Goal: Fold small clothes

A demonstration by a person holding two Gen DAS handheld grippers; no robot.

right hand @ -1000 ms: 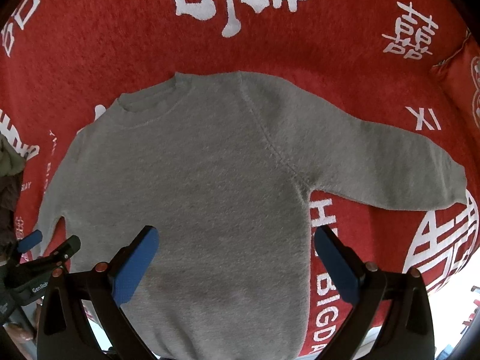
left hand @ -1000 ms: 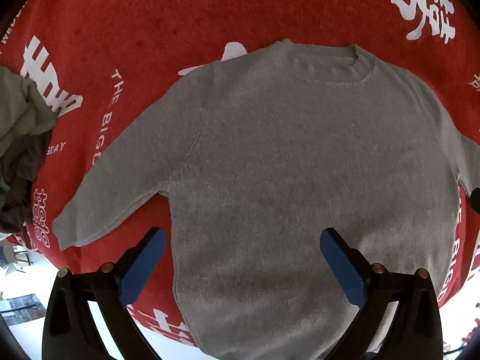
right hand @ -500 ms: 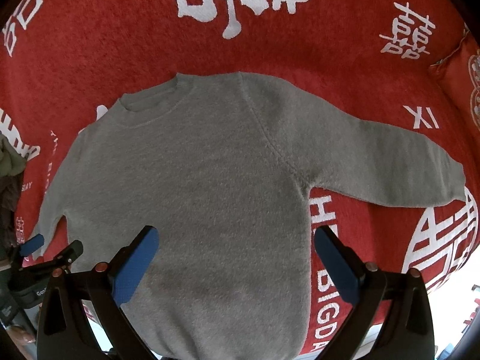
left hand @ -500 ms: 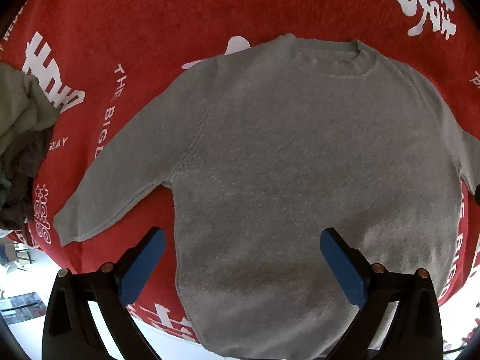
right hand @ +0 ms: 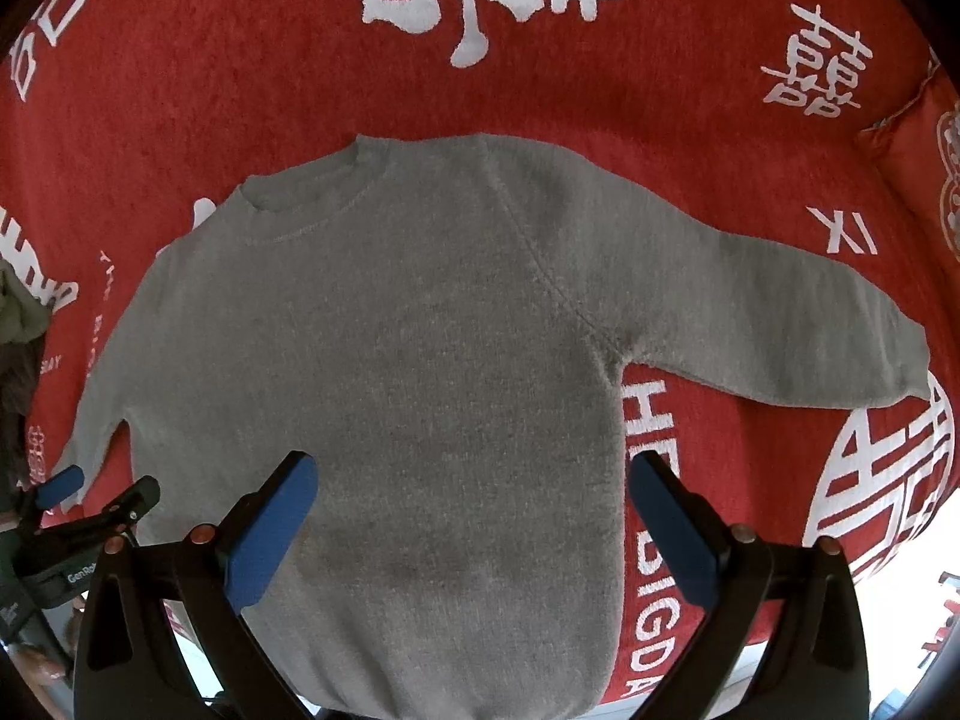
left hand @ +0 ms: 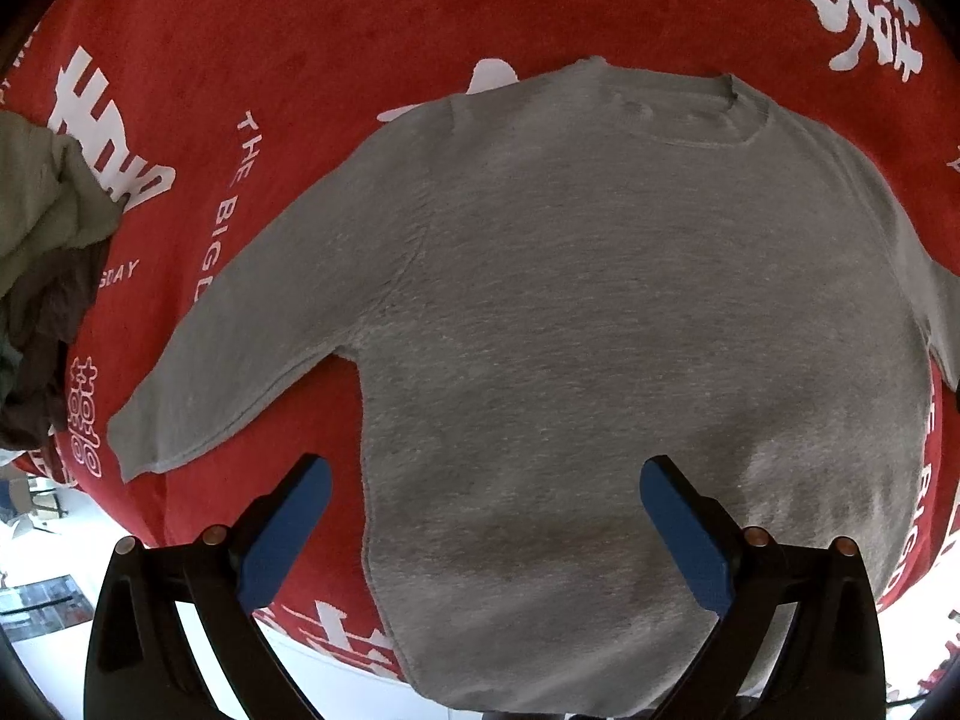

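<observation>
Left wrist view: grey sweater spread flat on my red cloth, both grippers held over its hem.

Largest is the red cloth [left hand: 300, 60] with white lettering that covers the surface. On it the grey sweater [left hand: 600, 300] lies face up, collar away from me, both sleeves angled outward, hem hanging toward the near edge. A heap of olive and brown clothes [left hand: 42, 276] sits at the far left, apart from the left sleeve. My left gripper [left hand: 483, 525] has its jaws spread wide, gripping nothing. My right gripper [right hand: 471, 519] likewise has its jaws spread and empty above the sweater's lower body.
</observation>
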